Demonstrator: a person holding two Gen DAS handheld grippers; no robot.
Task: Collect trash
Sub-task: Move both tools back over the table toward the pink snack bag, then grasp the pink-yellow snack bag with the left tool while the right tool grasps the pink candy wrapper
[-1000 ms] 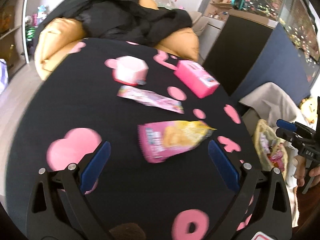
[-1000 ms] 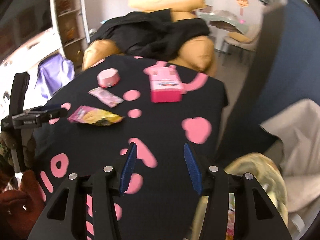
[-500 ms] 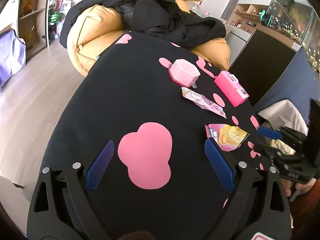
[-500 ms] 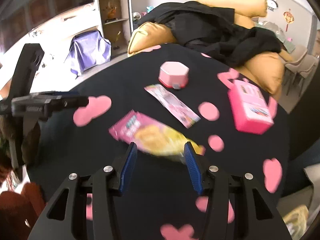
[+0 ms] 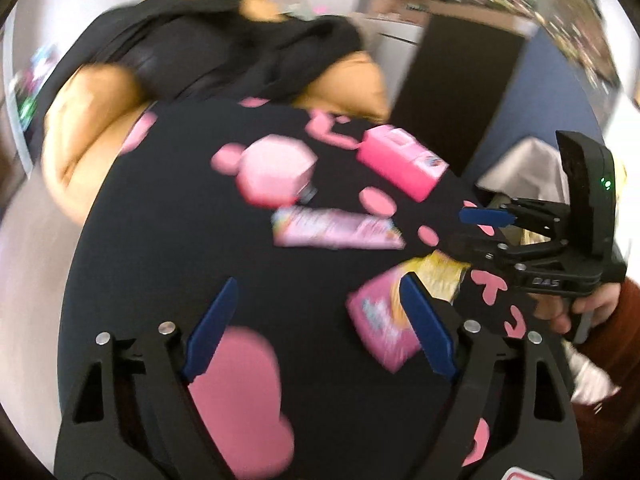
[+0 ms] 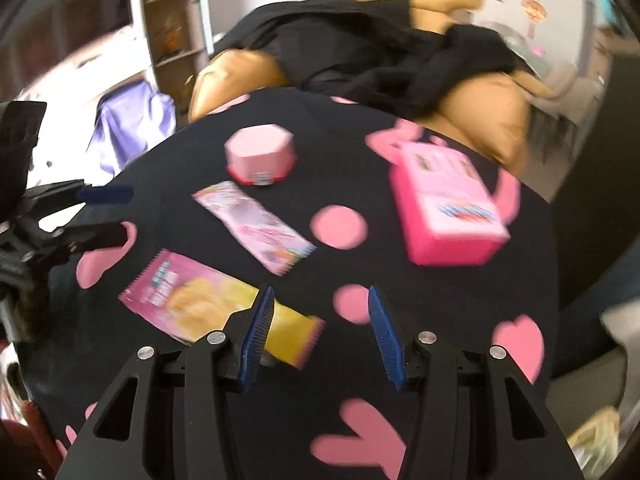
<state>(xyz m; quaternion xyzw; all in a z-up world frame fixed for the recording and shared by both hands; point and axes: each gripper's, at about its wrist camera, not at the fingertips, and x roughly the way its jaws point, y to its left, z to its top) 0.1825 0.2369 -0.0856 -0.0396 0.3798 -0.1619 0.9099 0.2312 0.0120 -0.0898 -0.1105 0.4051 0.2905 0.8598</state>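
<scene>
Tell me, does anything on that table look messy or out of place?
Yes. Two wrappers lie loose on the tablecloth: a pink-and-yellow snack bag near the right gripper, and a pale pink wrapper beyond it. The pink box and pink tub sit upright.

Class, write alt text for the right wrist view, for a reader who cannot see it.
The open right gripper hovers over a pink-and-yellow snack bag on a black cloth with pink shapes. Beyond lie a pale wrapper, a pink tub and a pink box.

Home living room: tan sofa (image 6: 492,108), wall shelving (image 6: 172,28), fish tank (image 5: 568,12).
</scene>
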